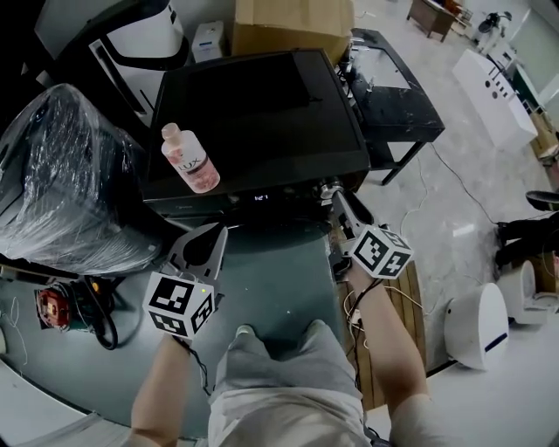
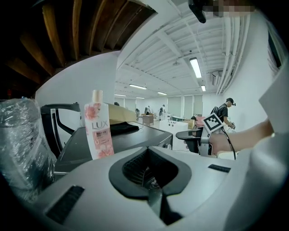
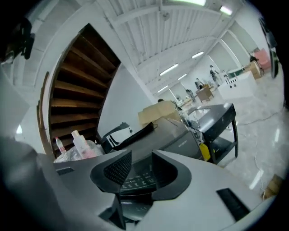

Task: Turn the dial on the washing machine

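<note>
The black washing machine [image 1: 262, 113] stands in front of me with its lid shut. A pink LUX bottle [image 1: 190, 159] lies on the lid's left side. My right gripper [image 1: 333, 195] has its tips at the right end of the front control panel [image 1: 262, 199]. In the right gripper view its jaws [image 3: 141, 155] stand apart, and only the panel's buttons [image 3: 137, 180] show through the gap. I cannot make out the dial there. My left gripper [image 1: 205, 236] hangs below the panel's left part, touching nothing, its jaws [image 2: 148, 148] meeting at the tips with nothing between them.
A plastic-wrapped bundle [image 1: 70, 175] sits left of the machine and a cardboard box [image 1: 293, 26] behind it. A black stand [image 1: 393, 87] adjoins the right side. A white unit [image 1: 476, 323] stands on the floor at right. Cables and a red device [image 1: 52, 307] lie at lower left.
</note>
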{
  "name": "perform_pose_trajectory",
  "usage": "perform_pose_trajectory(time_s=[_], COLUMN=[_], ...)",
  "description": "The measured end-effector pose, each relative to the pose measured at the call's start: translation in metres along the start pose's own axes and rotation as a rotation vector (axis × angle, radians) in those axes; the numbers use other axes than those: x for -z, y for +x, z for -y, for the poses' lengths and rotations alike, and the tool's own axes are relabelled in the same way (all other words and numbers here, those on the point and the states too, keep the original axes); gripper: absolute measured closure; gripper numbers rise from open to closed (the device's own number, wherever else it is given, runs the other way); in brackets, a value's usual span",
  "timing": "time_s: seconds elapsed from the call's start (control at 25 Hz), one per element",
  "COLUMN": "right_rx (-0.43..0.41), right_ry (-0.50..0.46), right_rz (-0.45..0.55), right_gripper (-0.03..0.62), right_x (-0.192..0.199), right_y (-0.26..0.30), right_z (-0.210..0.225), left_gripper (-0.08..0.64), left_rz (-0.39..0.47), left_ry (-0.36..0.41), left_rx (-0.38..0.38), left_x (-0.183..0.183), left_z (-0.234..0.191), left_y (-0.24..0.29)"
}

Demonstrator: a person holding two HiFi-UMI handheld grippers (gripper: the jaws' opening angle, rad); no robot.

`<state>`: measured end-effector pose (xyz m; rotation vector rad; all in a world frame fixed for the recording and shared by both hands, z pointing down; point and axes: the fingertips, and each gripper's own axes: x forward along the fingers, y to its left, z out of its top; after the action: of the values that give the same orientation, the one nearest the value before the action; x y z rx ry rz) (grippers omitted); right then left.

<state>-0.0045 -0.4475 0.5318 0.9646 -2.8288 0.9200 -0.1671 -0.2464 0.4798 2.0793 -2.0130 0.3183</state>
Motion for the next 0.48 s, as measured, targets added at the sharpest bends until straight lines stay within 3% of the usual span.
perform_pose_trajectory(time_s=[0.16, 0.48], right_rx=[-0.023, -0.125], right_ry=[-0.165, -0.371], right_rz=[0.028, 0.051], right_gripper=[0.474, 0.499], right_x=[-0.036, -0.108], right_y=[-0.029, -0.089], right_z=[-0.039, -0.136], left_gripper=[0.54, 0.541], left_rz=[0.022, 0.107], left_ry=[0.002, 0.044], left_rx=[0.002, 0.0], left_x=[-0.032, -0.109], left_z=[0.007, 0.023], left_y=[-0.018, -0.063])
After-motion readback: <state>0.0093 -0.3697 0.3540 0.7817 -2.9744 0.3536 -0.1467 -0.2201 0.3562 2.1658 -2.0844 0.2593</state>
